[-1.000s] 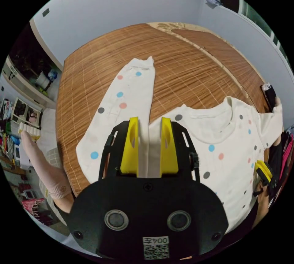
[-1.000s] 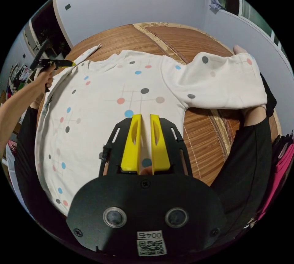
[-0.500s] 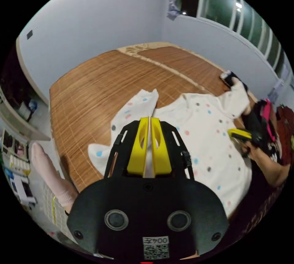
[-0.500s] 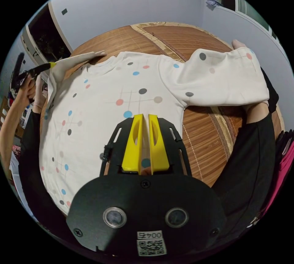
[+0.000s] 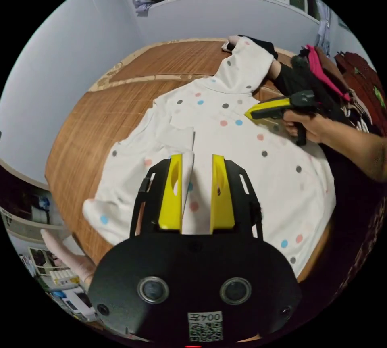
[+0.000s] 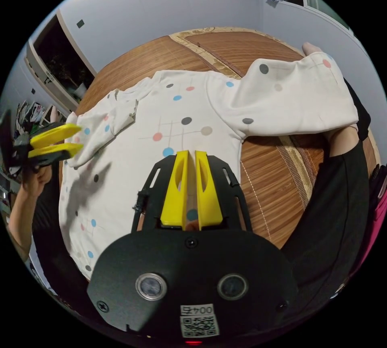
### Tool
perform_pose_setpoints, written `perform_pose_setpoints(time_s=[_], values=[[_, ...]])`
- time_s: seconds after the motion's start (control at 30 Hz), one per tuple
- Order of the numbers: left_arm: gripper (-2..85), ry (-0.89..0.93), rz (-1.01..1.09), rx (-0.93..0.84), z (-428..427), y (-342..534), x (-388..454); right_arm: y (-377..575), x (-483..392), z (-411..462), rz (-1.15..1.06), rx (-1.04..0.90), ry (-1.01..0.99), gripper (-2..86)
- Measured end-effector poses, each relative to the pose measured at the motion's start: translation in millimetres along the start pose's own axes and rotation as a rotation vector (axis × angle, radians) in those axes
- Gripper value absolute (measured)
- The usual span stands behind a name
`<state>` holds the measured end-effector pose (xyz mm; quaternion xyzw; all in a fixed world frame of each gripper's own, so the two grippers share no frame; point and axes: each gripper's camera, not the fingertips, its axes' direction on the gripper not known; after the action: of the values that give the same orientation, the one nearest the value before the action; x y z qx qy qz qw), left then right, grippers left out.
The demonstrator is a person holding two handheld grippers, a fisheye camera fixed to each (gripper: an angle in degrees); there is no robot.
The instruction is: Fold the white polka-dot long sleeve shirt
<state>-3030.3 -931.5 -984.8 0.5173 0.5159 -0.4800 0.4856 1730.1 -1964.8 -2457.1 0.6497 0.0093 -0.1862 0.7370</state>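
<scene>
Left gripper [image 5: 196, 190], jaws parted and holding nothing, hovers above the folded-in sleeve [image 5: 161, 142]. Right gripper [image 6: 192, 186], jaws nearly closed with a thin gap, nothing visibly clamped. The white polka-dot shirt [image 6: 169, 122] lies flat on the woven bamboo mat [image 6: 141, 57], its other sleeve [image 6: 298, 94] draped over a person's leg [image 6: 342, 186].

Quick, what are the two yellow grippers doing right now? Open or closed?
Left gripper: open, holding nothing, hovering over the folded sleeve of the polka-dot shirt.
Right gripper: jaws almost together; a grip on the shirt cannot be told.
</scene>
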Motion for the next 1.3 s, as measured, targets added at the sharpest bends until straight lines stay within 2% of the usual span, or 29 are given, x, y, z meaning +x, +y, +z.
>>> perform_pose_setpoints(time_s=[0.07,0.23,0.3,0.37,0.43,0.5,0.73,0.9,0.97,1.0,1.07,1.1,1.13,1.17,1.3], values=[[11.7,0.093,-0.09,-0.046,32,-24,-17,2,4,0,0.01,-0.002,-0.017,3.9],[9.6,0.091,-0.191,-0.104,64,-28,-42,5,11,1,0.022,-0.01,-0.04,3.8],[6.1,0.086,-0.258,-0.073,60,-19,-56,6,12,1,0.019,-0.015,-0.041,3.7],[3.2,0.241,-0.361,-0.023,49,-3,-84,7,14,1,0.022,-0.016,-0.045,3.6],[2.5,0.287,-0.429,0.045,27,12,-106,8,15,1,0.02,-0.017,-0.045,3.6],[2.1,0.244,-0.442,0.094,-8,24,-126,9,15,2,0.016,-0.017,-0.041,3.6],[1.7,-0.134,-0.494,0.285,-223,117,-230,15,16,2,0.001,-0.008,-0.025,3.3],[2.7,-0.458,-0.721,0.23,-305,252,-296,17,19,3,0.005,-0.006,-0.031,3.0],[3.9,-0.622,-0.914,0.139,-309,335,-326,18,19,3,0.002,-0.003,-0.024,3.0],[4.4,-0.646,-0.965,0.107,-309,356,-334,18,19,3,0.002,-0.003,-0.023,3.0],[6.0,-0.641,-1.202,0.037,-311,434,-353,19,19,4,0.001,0.0,-0.022,3.1],[6.3,-0.63,-1.252,0.075,-315,449,-352,19,19,4,0.001,0.001,-0.022,3.1],[6.5,-0.595,-1.31,0.194,-320,472,-345,19,19,4,0.001,0.001,-0.022,3.2],[6.6,-0.55,-1.32,0.283,-318,482,-338,19,19,4,0.001,0.001,-0.022,3.3],[5.9,-0.37,-1.163,0.299,-272,446,-322,19,19,5,-0.001,0.001,-0.017,3.4]])
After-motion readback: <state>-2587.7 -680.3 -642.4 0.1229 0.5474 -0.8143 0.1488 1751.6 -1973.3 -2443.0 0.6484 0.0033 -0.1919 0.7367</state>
